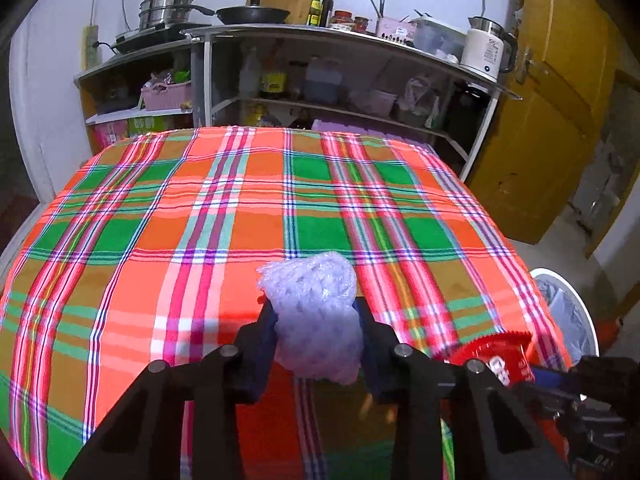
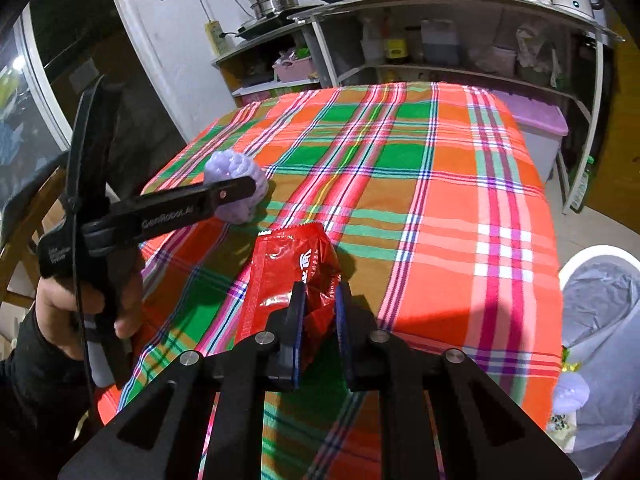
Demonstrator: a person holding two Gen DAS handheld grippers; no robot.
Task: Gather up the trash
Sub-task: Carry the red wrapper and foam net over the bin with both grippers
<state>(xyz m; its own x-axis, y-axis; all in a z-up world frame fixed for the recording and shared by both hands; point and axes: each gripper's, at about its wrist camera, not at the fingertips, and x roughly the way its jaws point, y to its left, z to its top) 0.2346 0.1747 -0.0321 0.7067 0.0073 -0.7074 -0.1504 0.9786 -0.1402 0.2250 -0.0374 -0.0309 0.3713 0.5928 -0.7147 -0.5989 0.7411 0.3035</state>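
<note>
Clamping a crumpled red wrapper [image 2: 292, 268] between nearly closed jaws, the right gripper [image 2: 320, 312] hangs over the plaid tablecloth [image 2: 440, 200]. At ten o'clock, the left gripper [image 1: 318, 320] pinches a white foam net [image 1: 316, 312]. A lined trash bin [image 2: 600, 304] waits at three o'clock.

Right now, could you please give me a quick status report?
Left hand-held gripper shut on foam net. Right hand-held gripper shut on red wrapper. Bin right of table; nothing blocking.
</note>
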